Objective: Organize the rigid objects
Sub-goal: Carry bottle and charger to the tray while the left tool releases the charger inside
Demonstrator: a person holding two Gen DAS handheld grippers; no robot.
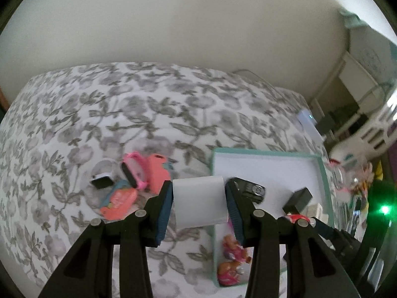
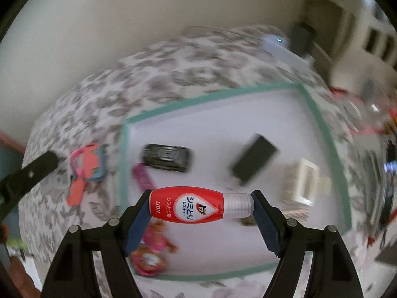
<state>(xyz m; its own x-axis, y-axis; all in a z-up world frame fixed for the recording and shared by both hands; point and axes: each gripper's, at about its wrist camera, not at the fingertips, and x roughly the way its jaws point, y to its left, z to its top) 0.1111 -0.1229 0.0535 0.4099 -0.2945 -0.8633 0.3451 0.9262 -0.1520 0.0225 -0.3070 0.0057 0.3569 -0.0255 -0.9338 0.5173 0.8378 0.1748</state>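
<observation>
My left gripper (image 1: 199, 202) is shut on a white box (image 1: 199, 202) and holds it above the left rim of the teal-edged white tray (image 1: 322, 173). My right gripper (image 2: 201, 207) is shut on a small red bottle with a clear cap (image 2: 196, 207), held sideways over the tray (image 2: 320, 121). In the tray lie a black toy car (image 2: 165, 157), a black block (image 2: 254, 159), a cream block (image 2: 301, 185), a pink strip (image 2: 142, 177) and pink figures (image 2: 151, 253). Left of the tray lie pink and coral toys (image 1: 139, 176) and a black-and-white cube (image 1: 102, 180).
Everything sits on a bed with a grey floral cover (image 1: 99, 114). A white device with a blue light (image 1: 306, 118) lies at the bed's far right corner. Shelving and clutter (image 1: 359, 124) stand to the right. A plain wall is behind.
</observation>
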